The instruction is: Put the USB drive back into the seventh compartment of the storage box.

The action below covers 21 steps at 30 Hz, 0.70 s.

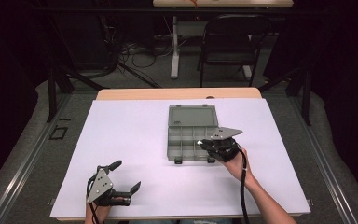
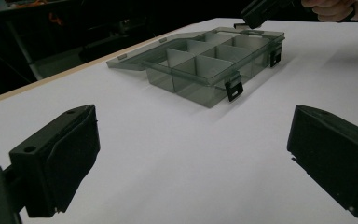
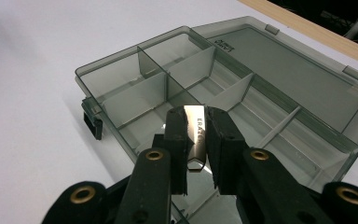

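Gripping a small eraser [image 3: 196, 135] over the open box [image 1: 192, 135] on the desk [image 1: 121, 154], the right tool [image 3: 196, 140] could drop it onto a divider, tipping it into the wrong compartment. The left tool [image 1: 125, 175] rests released.

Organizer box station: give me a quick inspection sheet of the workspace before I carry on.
Surface: white sheet over a wooden table, flat and clean.
Job's things: grey see-through organizer box lies open, lid folded back flat; the compartments in view look empty. A small eraser in a shiny sleeve is clamped upright over the box.
Clutter: nothing seen.
Grippers: right gripper shut on the eraser, above the box's near right corner; left gripper open, holding nothing, near the table's front left.
Cables: a black cable trails from the right gripper along the forearm; loose wires lie on the floor behind.
Surroundings: dark room, a folding chair beyond the table.
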Motion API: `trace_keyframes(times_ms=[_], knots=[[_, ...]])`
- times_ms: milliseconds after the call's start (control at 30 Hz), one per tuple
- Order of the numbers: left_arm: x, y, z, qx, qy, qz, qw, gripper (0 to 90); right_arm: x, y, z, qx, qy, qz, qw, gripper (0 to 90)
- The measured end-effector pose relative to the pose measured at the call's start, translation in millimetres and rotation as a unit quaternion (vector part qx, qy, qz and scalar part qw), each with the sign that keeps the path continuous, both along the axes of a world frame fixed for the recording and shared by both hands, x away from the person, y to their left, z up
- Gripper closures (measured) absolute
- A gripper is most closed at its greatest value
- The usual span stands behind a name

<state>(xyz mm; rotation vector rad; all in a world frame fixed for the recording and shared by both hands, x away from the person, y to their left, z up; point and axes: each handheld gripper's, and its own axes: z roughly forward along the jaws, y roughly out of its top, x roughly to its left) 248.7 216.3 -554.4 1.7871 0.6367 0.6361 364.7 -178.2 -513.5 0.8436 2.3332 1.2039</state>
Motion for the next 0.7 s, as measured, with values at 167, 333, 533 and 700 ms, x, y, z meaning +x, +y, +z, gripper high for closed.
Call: trace_keyframes(times_ms=[167,333,533,700], knots=[[0.2,0.0,-0.1,-0.001,0.000,-0.001,1.0000,2.5,0.9,0.7,-1.1,0.000,0.002,-0.003,1.0000,79.1],[-0.1,0.0,0.0,-0.001,0.000,0.000,1.0000,2.6,1.9,1.8,-2.4,-0.001,0.007,-0.008,0.9999,79.0],[-0.1,-0.1,0.0,-0.001,0.000,0.000,1.0000,2.6,3.3,2.1,-3.9,-0.003,0.012,-0.013,0.9998,79.0],[0.2,-0.3,-0.2,-0.001,0.000,-0.001,1.0000,2.6,4.7,2.9,-5.8,-0.004,0.017,-0.018,0.9997,79.1]])
